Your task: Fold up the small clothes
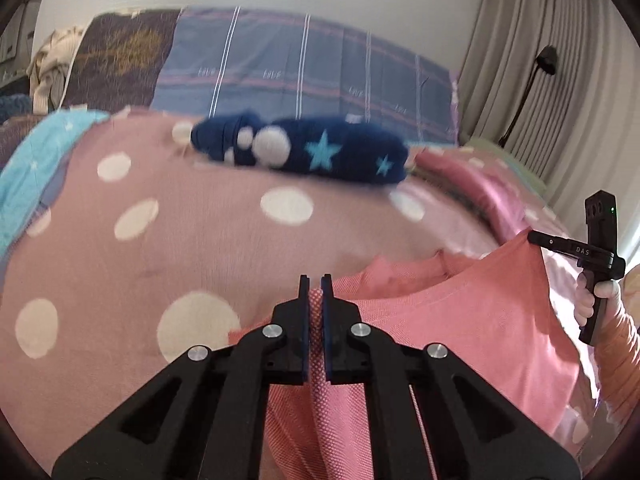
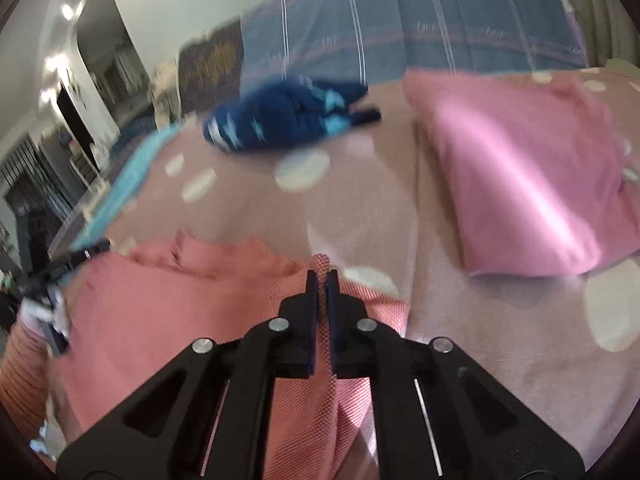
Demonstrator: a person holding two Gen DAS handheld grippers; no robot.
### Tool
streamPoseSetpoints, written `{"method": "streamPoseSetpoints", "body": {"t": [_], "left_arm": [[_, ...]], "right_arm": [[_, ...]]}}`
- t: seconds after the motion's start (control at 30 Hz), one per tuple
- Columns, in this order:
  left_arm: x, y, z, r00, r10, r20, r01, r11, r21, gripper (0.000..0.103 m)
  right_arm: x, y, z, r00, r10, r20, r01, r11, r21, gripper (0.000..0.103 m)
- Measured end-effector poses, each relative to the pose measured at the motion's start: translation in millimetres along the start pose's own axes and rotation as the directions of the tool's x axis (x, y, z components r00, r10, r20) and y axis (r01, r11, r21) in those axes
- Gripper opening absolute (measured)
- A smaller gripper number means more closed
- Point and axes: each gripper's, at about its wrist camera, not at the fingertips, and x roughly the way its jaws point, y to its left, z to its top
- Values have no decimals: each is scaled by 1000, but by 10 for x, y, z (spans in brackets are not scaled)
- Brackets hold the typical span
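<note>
A small coral-pink garment (image 1: 460, 320) hangs stretched between my two grippers above the bed. My left gripper (image 1: 315, 284) is shut on one corner of it. My right gripper (image 2: 322, 276) is shut on the other corner, with the garment (image 2: 168, 304) spreading to its left. The right gripper also shows at the right edge of the left wrist view (image 1: 534, 237), and the left gripper at the left edge of the right wrist view (image 2: 102, 246).
The bed has a dusty-pink bedspread with white dots (image 1: 160, 240). A navy star-patterned garment (image 1: 320, 152) lies bundled further back. A folded pink cloth (image 2: 528, 172) lies at the right. A blue plaid pillow (image 1: 300, 68) and curtains (image 1: 540, 40) stand behind.
</note>
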Motion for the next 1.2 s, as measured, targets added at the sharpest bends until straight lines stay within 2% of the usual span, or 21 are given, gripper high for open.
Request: {"method": "streamPoseSetpoints", "body": {"t": [0.1, 0.2, 0.27, 0.33, 0.4, 0.47, 0.53, 0.67, 0.77, 0.9, 1.0, 1.07, 1.1, 1.13, 1.17, 1.2], "left_arm": [[-23, -49, 183, 999, 11, 44, -13, 999, 32, 4], [209, 10, 306, 998, 58, 27, -60, 997, 53, 5], [521, 92, 297, 993, 108, -41, -105, 992, 73, 5], [799, 192, 206, 980, 153, -124, -145, 987, 68, 6], [860, 238, 111, 973, 173, -154, -166, 984, 59, 6], [732, 236, 46, 978, 157, -135, -152, 987, 52, 12], [517, 199, 13, 981, 161, -105, -155, 986, 66, 30], [-60, 100, -105, 991, 126, -34, -124, 992, 36, 35], [-507, 36, -381, 999, 46, 3, -46, 998, -45, 39], [-812, -119, -879, 998, -39, -48, 34, 994, -106, 39], [-903, -253, -1118, 993, -80, -91, 68, 990, -126, 38], [-856, -344, -1226, 990, -29, -141, 18, 997, -80, 39], [-761, -386, -1324, 979, 69, -192, -72, 997, -6, 39], [-659, -407, -1413, 959, 166, -228, -155, 986, 66, 41], [-629, -427, -1499, 952, 209, -222, -187, 976, 115, 41], [-706, -446, -1531, 960, 208, -187, -190, 975, 113, 41]], "right_arm": [[-285, 13, 103, 995, 20, 94, -22, 1000, 21, 4], [-297, -17, 256, 992, -8, 126, 5, 1000, 31, 4], [-121, -83, 325, 995, -29, 92, 26, 999, 42, 5], [198, -185, 321, 996, -83, 12, 82, 996, 40, 9], [490, -294, 224, 983, -160, -88, 165, 985, 52, 12], [533, -342, 114, 980, -161, -114, 170, 983, 73, 13], [418, -335, -2, 982, -157, -110, 165, 984, 71, 13], [-28, -287, -242, 986, -141, -90, 147, 987, 63, 16], [-451, -208, -559, 993, -97, -63, 102, 992, 75, 19], [-808, -105, -1003, 998, -25, -51, 32, 990, 134, 24], [-954, -26, -1294, 998, -14, -61, 24, 986, 163, 24], [-980, 26, -1375, 998, -19, -63, 30, 986, 167, 24], [-977, 61, -1404, 998, -6, -65, 16, 987, 159, 24], [-962, 79, -1424, 997, -6, -74, 17, 989, 150, 24], [-912, 90, -1453, 995, -29, -92, 41, 990, 138, 24], [-848, 81, -1513, 989, -82, -126, 97, 988, 123, 24]]}}
